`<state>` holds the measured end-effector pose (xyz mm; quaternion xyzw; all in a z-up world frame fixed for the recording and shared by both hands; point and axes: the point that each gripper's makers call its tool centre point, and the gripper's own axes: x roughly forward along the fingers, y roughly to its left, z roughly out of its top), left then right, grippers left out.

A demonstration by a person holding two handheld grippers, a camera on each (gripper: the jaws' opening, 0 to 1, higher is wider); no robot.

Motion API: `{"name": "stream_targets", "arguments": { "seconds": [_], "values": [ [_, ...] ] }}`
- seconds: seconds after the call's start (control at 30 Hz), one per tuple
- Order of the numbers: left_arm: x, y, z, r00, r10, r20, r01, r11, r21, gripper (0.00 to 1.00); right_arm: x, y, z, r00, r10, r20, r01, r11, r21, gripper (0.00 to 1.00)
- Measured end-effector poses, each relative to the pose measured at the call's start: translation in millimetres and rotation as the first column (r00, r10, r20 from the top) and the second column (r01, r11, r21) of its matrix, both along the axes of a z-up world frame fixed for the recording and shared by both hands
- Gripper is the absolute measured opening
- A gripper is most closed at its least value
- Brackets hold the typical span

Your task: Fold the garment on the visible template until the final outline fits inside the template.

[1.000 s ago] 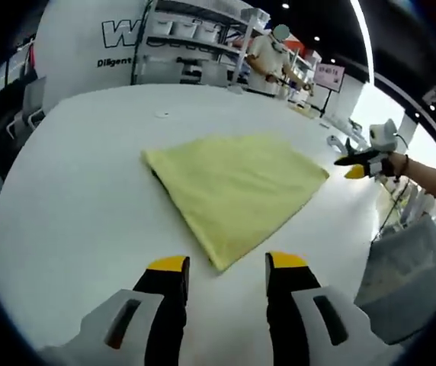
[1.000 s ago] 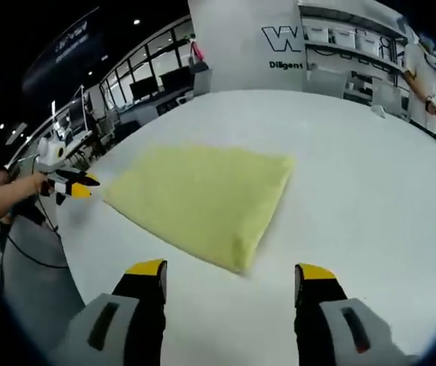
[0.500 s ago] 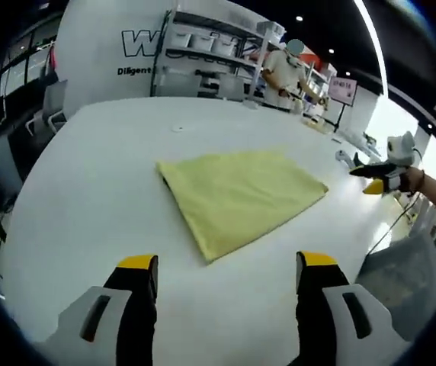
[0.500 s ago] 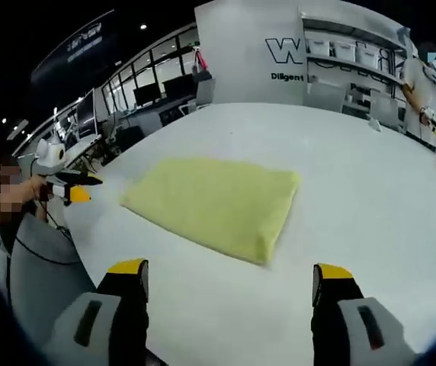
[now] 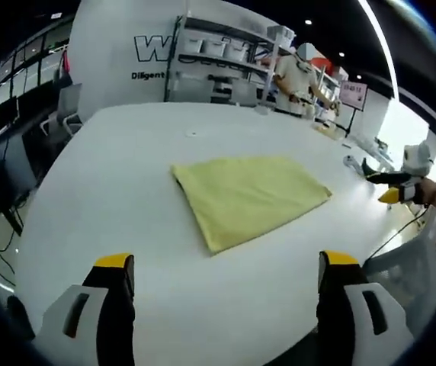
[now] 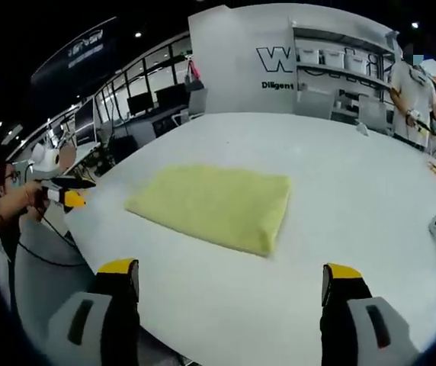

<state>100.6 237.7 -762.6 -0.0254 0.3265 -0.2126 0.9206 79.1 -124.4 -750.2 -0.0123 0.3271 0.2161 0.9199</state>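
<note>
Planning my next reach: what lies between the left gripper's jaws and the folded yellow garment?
Bare white table: in the left gripper view nothing sits between the open left gripper and the yellow garment.

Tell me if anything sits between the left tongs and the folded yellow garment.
Nothing visible does. Bare white table lies between the open left tongs and the yellow garment, which lies folded and apart from them.

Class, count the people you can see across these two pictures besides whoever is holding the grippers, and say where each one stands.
1. A person stands by the shelves behind the table, also seen in the right gripper view. Others may be hidden.
</note>
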Motion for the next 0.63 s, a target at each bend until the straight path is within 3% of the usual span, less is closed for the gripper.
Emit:
{"name": "stream_targets", "arguments": {
  "seconds": [0.23,0.63],
  "values": [
    [-6.8,2,8.1,0.999,0.013,0.030,-0.013,1.000,0.010,0.98,-7,-2,2.5,1.000,-0.010,0.018,0.011,1.000,-0.017,0.99],
    [-19.8,2,3.2,1.000,0.018,0.007,-0.018,1.000,0.018,0.98,-14,-5,1.1,0.999,-0.033,0.024,0.033,0.999,-0.004,0.98]
  ]
}}
